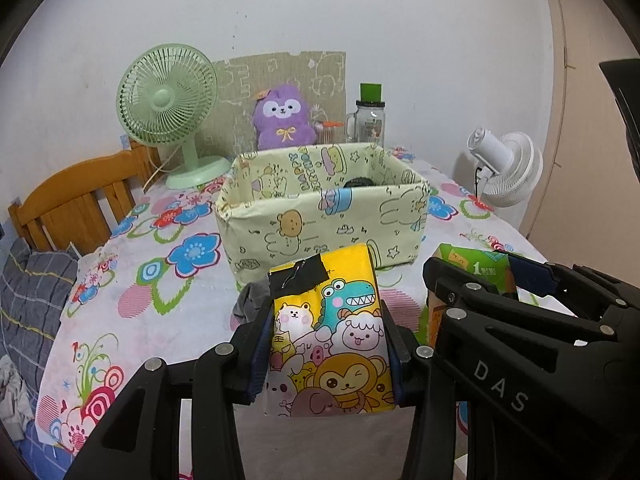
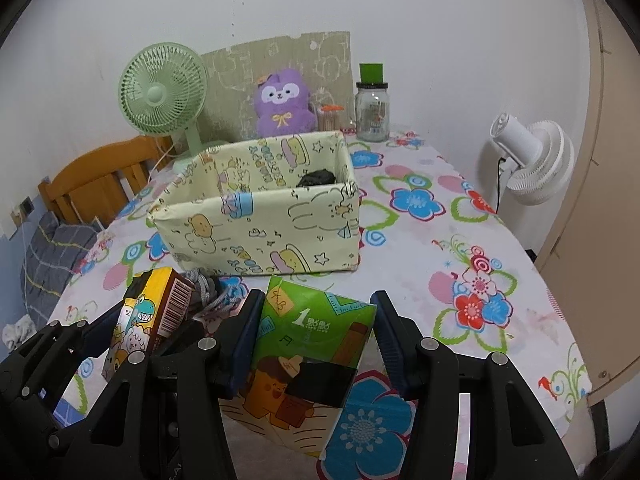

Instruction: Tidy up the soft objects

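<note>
Jaws of left gripper (image 1: 326, 354) clamped on yellow cartoon-animal soft tissue pack (image 1: 328, 332), bottom centre of left view. Jaws of right gripper (image 2: 316, 346) clamped on green soft tissue pack (image 2: 310, 360), bottom centre of right view. Both packs gripped by their sides, apparently clear of flower-print tablecloth (image 2: 440, 220), presumably for transfer. Grey cloth bundle (image 2: 206, 290) lying just beyond. Mid-frame: pale-yellow cartoon-print fabric box (image 2: 256, 220), open-topped, dark item inside; likely destination. Far edge: purple plush toy (image 2: 284, 104).
</note>
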{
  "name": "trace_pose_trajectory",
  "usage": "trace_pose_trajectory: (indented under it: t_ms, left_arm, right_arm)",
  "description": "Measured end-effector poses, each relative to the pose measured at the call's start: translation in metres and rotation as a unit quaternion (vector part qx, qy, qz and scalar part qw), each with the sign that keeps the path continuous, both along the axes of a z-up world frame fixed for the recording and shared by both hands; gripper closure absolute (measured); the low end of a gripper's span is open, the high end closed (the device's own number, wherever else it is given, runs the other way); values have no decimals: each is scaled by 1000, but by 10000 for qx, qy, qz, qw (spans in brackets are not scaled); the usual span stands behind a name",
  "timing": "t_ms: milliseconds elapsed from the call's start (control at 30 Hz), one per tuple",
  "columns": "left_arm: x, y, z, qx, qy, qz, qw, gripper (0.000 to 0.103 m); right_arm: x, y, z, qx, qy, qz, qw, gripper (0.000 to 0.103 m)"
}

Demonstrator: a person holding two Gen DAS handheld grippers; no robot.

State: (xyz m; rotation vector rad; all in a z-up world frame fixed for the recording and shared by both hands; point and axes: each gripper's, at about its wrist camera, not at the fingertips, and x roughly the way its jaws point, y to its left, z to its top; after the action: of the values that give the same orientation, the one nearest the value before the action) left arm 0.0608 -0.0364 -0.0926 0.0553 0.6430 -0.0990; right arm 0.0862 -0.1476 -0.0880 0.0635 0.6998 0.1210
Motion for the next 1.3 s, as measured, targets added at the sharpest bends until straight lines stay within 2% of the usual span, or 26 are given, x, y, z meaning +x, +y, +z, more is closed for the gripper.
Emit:
trace_pose_trajectory:
  t_ms: [533, 1300]
  left_arm:
    - [2, -2, 24, -48, -268, -74, 9996, 56]
    - [33, 4, 40, -80, -408, 31, 9991, 56]
  right_arm:
    - [-3, 4, 27, 5, -322, 47, 9995, 46]
    - [29, 17, 46, -81, -522, 118, 9985, 46]
